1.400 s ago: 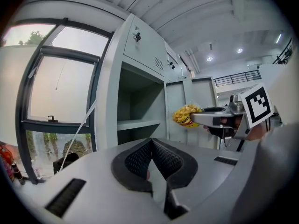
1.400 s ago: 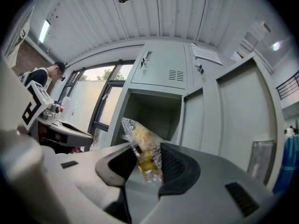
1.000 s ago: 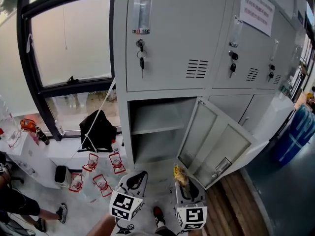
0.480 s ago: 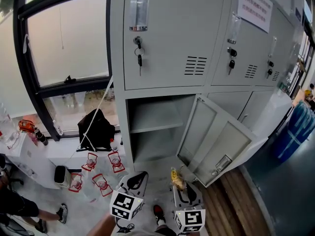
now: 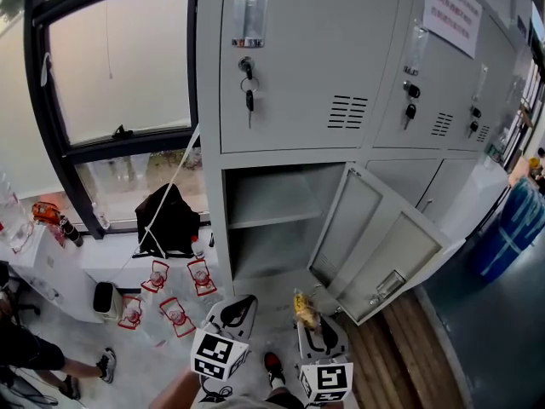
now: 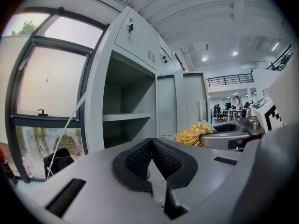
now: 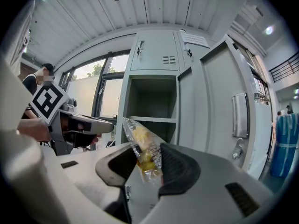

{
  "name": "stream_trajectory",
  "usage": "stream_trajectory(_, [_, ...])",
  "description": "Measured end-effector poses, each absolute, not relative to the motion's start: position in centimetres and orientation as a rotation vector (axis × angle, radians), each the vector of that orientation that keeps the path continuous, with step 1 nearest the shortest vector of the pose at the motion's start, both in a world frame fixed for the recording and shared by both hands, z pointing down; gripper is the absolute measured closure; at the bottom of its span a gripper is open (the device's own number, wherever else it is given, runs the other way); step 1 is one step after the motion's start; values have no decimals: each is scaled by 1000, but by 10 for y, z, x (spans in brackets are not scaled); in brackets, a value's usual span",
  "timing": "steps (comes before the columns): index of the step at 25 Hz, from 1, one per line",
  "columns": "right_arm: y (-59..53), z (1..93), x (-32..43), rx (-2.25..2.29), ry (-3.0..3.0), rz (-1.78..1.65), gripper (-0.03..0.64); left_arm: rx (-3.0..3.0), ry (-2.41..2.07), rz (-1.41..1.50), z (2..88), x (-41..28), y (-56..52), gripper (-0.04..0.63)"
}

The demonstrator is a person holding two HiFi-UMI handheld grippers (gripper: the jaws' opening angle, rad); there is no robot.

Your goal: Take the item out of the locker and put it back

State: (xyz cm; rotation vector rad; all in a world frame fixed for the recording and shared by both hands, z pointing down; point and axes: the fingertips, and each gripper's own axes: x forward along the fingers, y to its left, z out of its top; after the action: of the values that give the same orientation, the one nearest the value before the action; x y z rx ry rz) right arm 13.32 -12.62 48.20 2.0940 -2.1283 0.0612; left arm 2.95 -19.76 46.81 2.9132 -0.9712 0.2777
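A clear snack bag with yellow pieces (image 5: 302, 306) (image 7: 141, 147) is pinched between the pads of my right gripper (image 5: 308, 320) (image 7: 145, 160), which is shut on it low in front of the locker. The open locker compartment (image 5: 271, 196) (image 7: 152, 104) holds only a bare shelf (image 5: 272, 221), and its door (image 5: 375, 250) swings out to the right. My left gripper (image 5: 236, 312) (image 6: 152, 146) hangs to the left of the right one, pads touching with nothing between them. In the left gripper view the snack bag (image 6: 194, 133) shows to the right.
A black bag (image 5: 169, 220) sits on the window ledge left of the locker. Several red-and-white packets (image 5: 179, 295) lie on the floor below it. Keys hang in the upper locker doors (image 5: 248, 88). A blue bin (image 5: 513, 228) stands far right. A person's leg (image 5: 51, 360) is at bottom left.
The right gripper with the snack bag has drifted slightly left and down, away from the open compartment. The head view has shifted a little. The left gripper has hardly moved.
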Motion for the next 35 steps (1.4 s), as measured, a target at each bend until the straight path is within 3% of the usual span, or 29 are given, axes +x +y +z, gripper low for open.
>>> stream_trajectory(19, [-211, 500, 142, 1859, -2050, -175, 471, 2811, -1082, 352, 492, 34, -235, 574])
stream_trajectory(35, [-309, 555, 164, 1716, -1990, -132, 469, 2711, -1135, 420, 524, 48, -272, 574])
